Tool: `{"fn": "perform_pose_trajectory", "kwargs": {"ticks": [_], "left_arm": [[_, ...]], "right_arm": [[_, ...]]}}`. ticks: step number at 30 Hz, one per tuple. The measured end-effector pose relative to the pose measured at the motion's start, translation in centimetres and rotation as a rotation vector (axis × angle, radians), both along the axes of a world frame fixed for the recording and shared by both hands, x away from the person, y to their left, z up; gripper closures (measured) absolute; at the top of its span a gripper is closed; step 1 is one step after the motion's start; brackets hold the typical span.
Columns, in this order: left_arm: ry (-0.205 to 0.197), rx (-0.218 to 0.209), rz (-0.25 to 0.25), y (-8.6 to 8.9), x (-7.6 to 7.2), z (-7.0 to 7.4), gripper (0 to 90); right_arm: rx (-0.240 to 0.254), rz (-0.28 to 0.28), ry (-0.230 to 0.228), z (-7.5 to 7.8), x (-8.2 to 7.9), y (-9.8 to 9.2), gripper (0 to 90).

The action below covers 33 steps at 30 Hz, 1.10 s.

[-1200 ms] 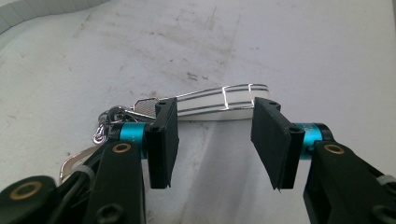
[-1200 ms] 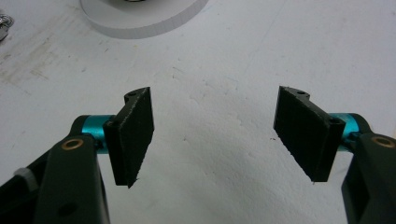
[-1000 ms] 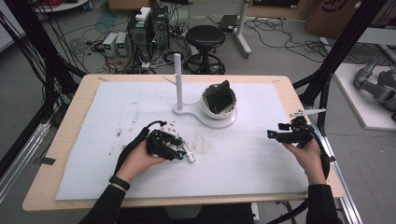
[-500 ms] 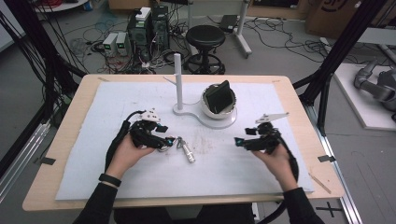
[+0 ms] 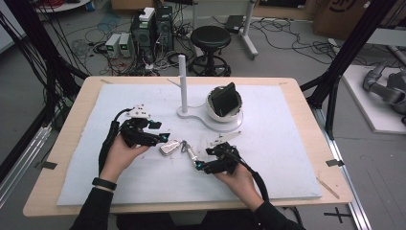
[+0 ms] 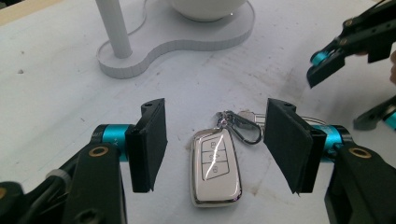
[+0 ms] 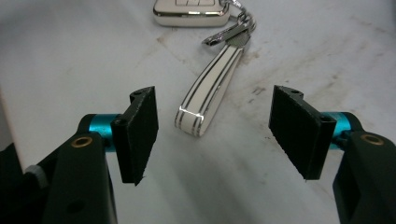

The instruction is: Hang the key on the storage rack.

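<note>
Closing in since a moment ago, both grippers flank the car key: left gripper beside its fob, right gripper at its strap (jaws spread, nothing pinched); a two-handed pickup looks imminent.

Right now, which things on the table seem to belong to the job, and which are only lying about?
Probably in the job:
- car key fob, between the open jaws of the left gripper
- strap clipped to it, ahead of the open right gripper

Probably lying about:
- white stand
- white bowl holding a dark object
</note>
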State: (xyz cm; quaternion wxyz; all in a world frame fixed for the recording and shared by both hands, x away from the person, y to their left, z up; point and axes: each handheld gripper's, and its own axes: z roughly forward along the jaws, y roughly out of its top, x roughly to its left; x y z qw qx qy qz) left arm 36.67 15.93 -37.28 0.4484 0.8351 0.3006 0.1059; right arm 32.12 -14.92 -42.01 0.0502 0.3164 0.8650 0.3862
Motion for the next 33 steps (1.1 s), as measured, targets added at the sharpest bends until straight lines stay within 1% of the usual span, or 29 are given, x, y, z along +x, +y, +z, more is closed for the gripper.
{"fn": "perform_pose_trajectory", "kwargs": {"ticks": [1,4,6,7,8,9,10,11,12,13,15,16,17,18,19,20,22,24,28,29,31,33], "left_arm": [[-0.001,-0.001,0.0,0.0,0.0,0.0,39.6],[-0.001,-0.006,0.0,0.0,0.0,0.0,39.6],[-0.002,-0.007,0.001,-0.1,0.0,0.0,39.6],[-0.001,-0.006,-0.001,0.0,0.0,0.0,39.6],[-0.001,-0.004,-0.003,0.0,0.0,0.0,39.6],[0.0,-0.005,-0.004,-0.1,0.0,0.0,39.6],[0.003,-0.006,-0.003,-0.1,0.0,0.0,39.6],[0.003,-0.004,-0.007,-0.1,0.0,0.0,39.6],[0.004,-0.001,-0.009,-0.2,0.0,-0.1,39.6],[0.006,-0.001,-0.009,-0.3,0.0,-0.1,39.6],[0.008,0.004,-0.02,-0.5,0.1,-0.2,39.6],[0.01,0.009,-0.027,-0.7,0.1,-0.3,39.8],[0.008,0.015,-0.031,-0.9,0.1,-0.4,39.9],[0.007,0.018,-0.037,-1.1,0.1,-0.5,40.0],[0.011,0.021,-0.045,-1.4,0.2,-0.6,40.0],[0.014,0.03,-0.054,-1.7,0.2,-0.8,40.1],[0.019,0.046,-0.069,-2.3,0.3,-1.1,40.2],[0.021,0.059,-0.082,-2.8,0.3,-1.3,40.2],[0.022,0.063,-0.097,-3.5,0.4,-1.6,40.3],[0.022,0.061,-0.097,-3.6,0.5,-1.7,40.4],[0.025,0.067,-0.104,-3.9,0.6,-1.9,40.5],[0.027,0.069,-0.116,-4.3,0.7,-2.0,40.7]], "right_arm": [[-0.014,-0.004,0.011,-0.3,0.0,0.6,33.9],[-0.054,0.003,0.018,-1.0,0.0,1.7,38.8],[-0.09,0.024,0.018,-1.4,0.2,2.2,50.5],[-0.11,0.03,0.009,-1.4,0.2,2.3,55.4],[-0.116,0.035,0.001,-1.3,0.2,2.3,61.2],[-0.114,0.063,-0.006,-1.2,0.5,2.1,66.2],[-0.119,0.067,-0.009,-1.0,0.6,2.0,67.5],[-0.13,0.076,-0.029,-0.9,1.0,1.6,69.0],[-0.119,0.076,-0.017,-0.8,1.3,1.4,69.5],[-0.096,0.085,-0.009,-0.8,1.9,0.8,70.7],[-0.08,0.088,-0.012,-0.7,2.7,0.0,72.5],[-0.074,0.092,-0.006,-0.7,3.0,-0.2,73.3],[-0.081,0.086,-0.015,-0.6,3.4,-0.6,74.0],[-0.068,0.08,-0.014,-0.5,3.7,-0.9,74.0],[-0.044,0.077,0.002,-0.5,4.0,-1.3,74.0],[-0.038,0.075,0.0,-0.5,4.3,-1.5,74.1],[-0.055,0.073,-0.006,-0.6,4.6,-1.7,74.1],[-0.051,0.077,-0.007,-0.5,4.8,-1.9,74.1],[-0.069,0.099,-0.011,0.1,4.9,-2.5,74.0],[-0.087,0.111,0.005,0.3,5.1,-2.7,73.9],[-0.133,0.123,0.008,0.3,5.6,-2.7,72.0],[-0.145,0.114,0.022,0.1,6.2,-2.9,65.6]]}}
